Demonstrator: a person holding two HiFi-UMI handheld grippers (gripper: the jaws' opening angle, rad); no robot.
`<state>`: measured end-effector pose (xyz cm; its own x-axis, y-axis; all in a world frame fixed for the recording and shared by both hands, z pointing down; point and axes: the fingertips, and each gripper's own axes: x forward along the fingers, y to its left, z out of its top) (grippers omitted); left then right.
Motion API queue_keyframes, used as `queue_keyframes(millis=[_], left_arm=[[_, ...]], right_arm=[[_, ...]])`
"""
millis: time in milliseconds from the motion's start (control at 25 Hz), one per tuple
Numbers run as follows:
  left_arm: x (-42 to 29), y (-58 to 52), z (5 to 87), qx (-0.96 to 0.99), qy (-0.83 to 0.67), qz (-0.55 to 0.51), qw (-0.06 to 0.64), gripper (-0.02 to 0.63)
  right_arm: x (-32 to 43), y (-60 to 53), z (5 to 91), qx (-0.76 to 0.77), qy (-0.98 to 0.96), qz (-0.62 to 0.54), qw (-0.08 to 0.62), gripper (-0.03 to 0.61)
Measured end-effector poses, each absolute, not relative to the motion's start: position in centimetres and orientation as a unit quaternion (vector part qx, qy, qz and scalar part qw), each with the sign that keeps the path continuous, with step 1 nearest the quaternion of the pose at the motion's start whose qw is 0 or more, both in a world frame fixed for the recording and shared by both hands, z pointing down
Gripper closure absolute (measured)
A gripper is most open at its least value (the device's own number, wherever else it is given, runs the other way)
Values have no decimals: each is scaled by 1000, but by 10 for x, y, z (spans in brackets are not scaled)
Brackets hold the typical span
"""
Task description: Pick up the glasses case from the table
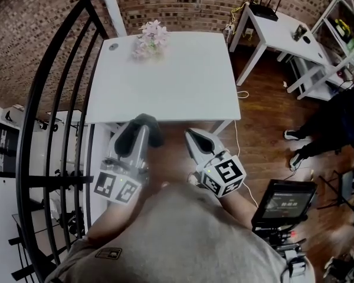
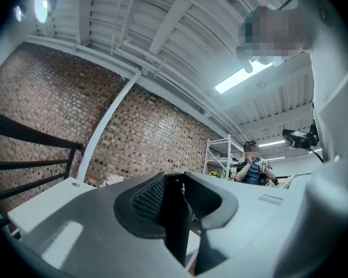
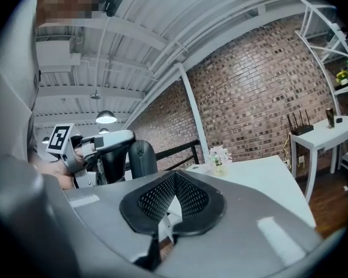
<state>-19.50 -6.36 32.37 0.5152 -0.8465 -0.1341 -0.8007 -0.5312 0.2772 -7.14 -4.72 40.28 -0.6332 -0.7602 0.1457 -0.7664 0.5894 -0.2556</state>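
Observation:
The glasses case [image 1: 146,124] is a dark, rounded case, lifted off the white table [image 1: 165,81] and held over its near edge. My left gripper [image 1: 140,135] is shut on it. In the left gripper view the case [image 2: 175,219] shows as a dark slab wedged between the two pads. The right gripper view shows the same case [image 3: 141,158] upright in the left gripper [image 3: 113,149]. My right gripper [image 1: 197,140] hovers beside it to the right, shut with nothing in it; its mesh pads [image 3: 188,196] meet at the tip.
A small vase of pale flowers [image 1: 151,39] stands at the table's far side. A black railing [image 1: 53,99] runs along the left. To the right are a second white table [image 1: 277,31] with a router, a person [image 1: 336,122] and a monitor [image 1: 283,202].

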Motion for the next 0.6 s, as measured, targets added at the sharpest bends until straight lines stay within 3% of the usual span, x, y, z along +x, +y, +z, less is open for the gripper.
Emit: queue_keyframes(millis=[600], left_arm=[[-204,-69,327,862,-479,-132,101,511]], right_arm=[[-77,-49,402,430,-891,146,14,568]])
